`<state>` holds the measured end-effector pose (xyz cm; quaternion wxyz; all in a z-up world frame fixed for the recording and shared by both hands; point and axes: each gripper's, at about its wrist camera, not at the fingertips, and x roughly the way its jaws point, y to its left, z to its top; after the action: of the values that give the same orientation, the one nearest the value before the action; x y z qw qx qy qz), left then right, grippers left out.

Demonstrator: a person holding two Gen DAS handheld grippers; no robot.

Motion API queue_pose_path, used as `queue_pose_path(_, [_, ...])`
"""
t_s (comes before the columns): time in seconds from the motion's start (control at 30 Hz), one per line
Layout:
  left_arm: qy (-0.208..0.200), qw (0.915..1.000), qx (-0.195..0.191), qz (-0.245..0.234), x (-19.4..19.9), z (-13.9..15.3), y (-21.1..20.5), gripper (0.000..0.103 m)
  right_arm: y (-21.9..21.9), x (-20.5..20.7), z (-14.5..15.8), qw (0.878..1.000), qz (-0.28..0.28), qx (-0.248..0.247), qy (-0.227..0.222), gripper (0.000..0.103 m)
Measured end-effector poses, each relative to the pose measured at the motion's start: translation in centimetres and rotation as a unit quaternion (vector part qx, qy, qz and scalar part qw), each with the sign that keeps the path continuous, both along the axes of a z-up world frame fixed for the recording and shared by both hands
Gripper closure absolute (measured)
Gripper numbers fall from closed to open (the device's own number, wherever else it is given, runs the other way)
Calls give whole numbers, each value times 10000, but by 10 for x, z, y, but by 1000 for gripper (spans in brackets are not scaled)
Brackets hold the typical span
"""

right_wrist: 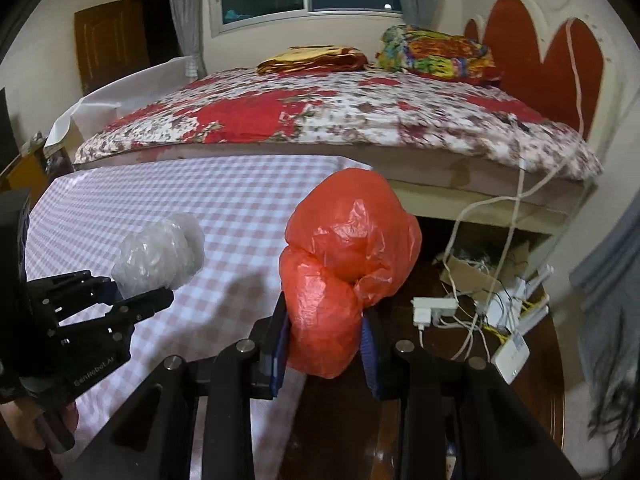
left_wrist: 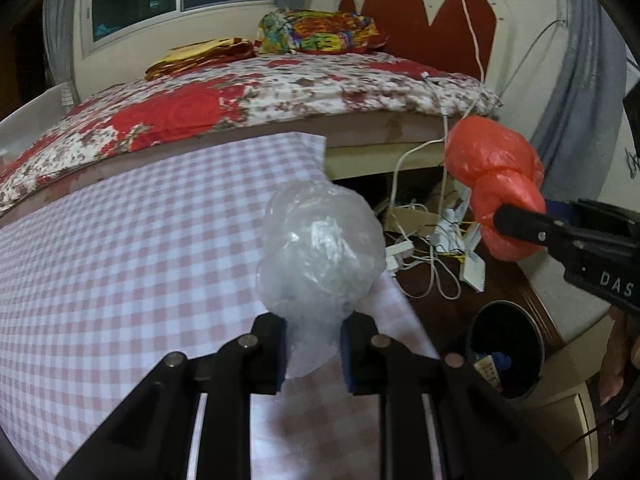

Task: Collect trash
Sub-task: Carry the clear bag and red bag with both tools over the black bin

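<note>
My left gripper (left_wrist: 314,344) is shut on a crumpled clear plastic bag (left_wrist: 320,256) and holds it above the right edge of the checkered table (left_wrist: 120,260). My right gripper (right_wrist: 326,344) is shut on a knotted red plastic bag (right_wrist: 344,272), held past the table's right edge. In the left wrist view the red bag (left_wrist: 496,180) and the right gripper (left_wrist: 520,224) are at the right, above a dark round trash bin (left_wrist: 506,348) on the floor with some items inside. In the right wrist view the clear bag (right_wrist: 160,256) and left gripper (right_wrist: 132,300) are at the left.
A bed with a floral cover (right_wrist: 320,120) stands behind the table. A dark wooden side table (right_wrist: 480,340) at the right holds a power strip (right_wrist: 434,308), tangled white cables (left_wrist: 432,256), a cardboard piece and white devices. A grey curtain (right_wrist: 612,320) hangs far right.
</note>
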<state>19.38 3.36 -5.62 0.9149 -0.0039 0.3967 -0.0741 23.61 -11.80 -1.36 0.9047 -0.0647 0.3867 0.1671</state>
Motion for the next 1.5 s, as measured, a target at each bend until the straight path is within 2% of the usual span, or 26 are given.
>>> queue_pose_path(0.67, [79,9964,-92,-839,-28,6,-111,81,-136,-60,-15,9943,-1028,239,141,70])
queue_pose_path(0.97, [377,9908,-293,-1264,-39,-12,-171,80,-191,-83,-38,9886,-1441,214,375,70])
queue_pose_path(1.17, [607,9864,-249,-1507,-47,-31,-201,81,-227,-102,-60,9825,-1753,218,598,70])
queue_pose_path(1.5, [946,9790,-149,-1800,-51,-59,-239,81,-258,-125,-91,9764,-1972,77,873,70])
